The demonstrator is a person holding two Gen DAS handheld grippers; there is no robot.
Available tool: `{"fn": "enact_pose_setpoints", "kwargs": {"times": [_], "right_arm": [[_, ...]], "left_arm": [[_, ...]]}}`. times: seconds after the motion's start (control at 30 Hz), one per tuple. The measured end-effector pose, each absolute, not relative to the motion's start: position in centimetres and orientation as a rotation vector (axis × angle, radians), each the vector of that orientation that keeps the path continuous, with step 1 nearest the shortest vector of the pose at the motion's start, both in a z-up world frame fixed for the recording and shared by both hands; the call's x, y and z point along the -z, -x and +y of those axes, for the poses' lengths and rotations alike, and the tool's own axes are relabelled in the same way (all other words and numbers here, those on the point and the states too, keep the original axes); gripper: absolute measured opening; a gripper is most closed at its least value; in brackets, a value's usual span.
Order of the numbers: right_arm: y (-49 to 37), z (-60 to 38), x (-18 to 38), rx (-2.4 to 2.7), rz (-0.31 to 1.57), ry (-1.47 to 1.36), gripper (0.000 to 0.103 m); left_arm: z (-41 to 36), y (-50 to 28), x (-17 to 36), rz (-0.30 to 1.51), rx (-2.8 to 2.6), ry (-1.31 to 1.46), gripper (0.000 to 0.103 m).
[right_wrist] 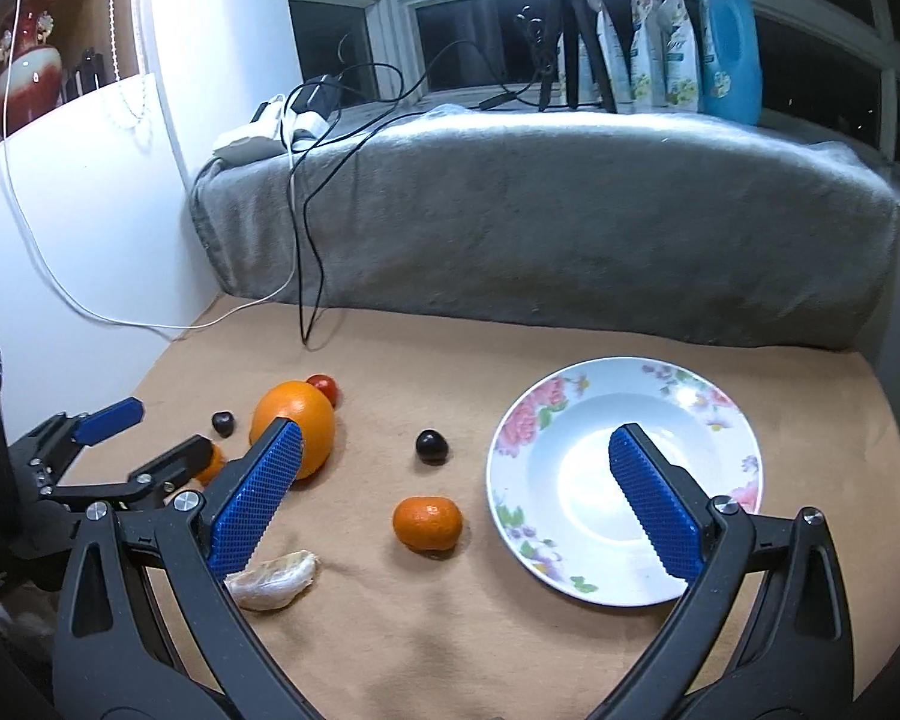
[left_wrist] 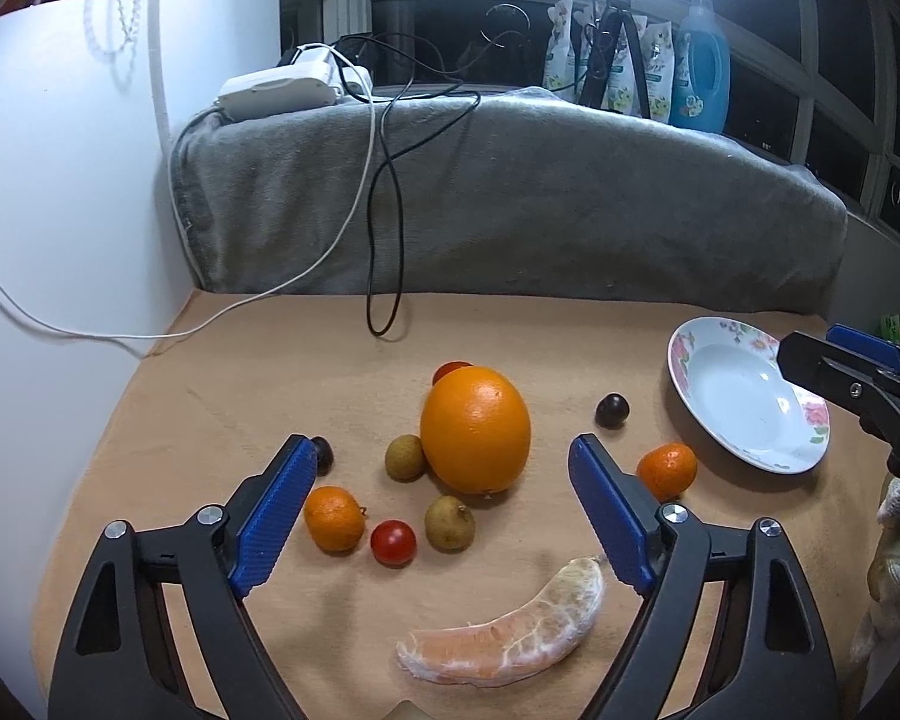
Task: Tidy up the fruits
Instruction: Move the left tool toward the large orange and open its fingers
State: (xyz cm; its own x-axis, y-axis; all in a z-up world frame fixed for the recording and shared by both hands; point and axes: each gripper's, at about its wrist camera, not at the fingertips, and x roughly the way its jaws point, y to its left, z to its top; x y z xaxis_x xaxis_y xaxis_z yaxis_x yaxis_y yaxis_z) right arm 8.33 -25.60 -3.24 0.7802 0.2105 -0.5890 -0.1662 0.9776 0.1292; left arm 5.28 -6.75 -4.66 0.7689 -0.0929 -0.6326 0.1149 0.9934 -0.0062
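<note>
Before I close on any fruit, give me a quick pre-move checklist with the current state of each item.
1. Left gripper open, nothing between its pads: ok.
2. Right gripper open and empty: ok.
3. White floral-rimmed plate holds no fruit yet: ok.
4. Large round orange sits ahead of the left gripper, free to grasp: not ok, a small brownish round fruit rests against it.
5. Small tangerine beside the plate has open space around it: ok.
6. Peeled citrus segment lies on the tan cloth, clear of both grippers: ok.
</note>
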Motion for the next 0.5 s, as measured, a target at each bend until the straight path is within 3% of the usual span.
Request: {"fn": "enact_pose_setpoints", "kwargs": {"times": [0.5], "right_arm": [[-9.9,-24.7,3.2,-0.327,0.696,-0.103,0.103]], "left_arm": [[-4.0,-6.8,6.0,0.751,0.175,0.106,0.068]]}}
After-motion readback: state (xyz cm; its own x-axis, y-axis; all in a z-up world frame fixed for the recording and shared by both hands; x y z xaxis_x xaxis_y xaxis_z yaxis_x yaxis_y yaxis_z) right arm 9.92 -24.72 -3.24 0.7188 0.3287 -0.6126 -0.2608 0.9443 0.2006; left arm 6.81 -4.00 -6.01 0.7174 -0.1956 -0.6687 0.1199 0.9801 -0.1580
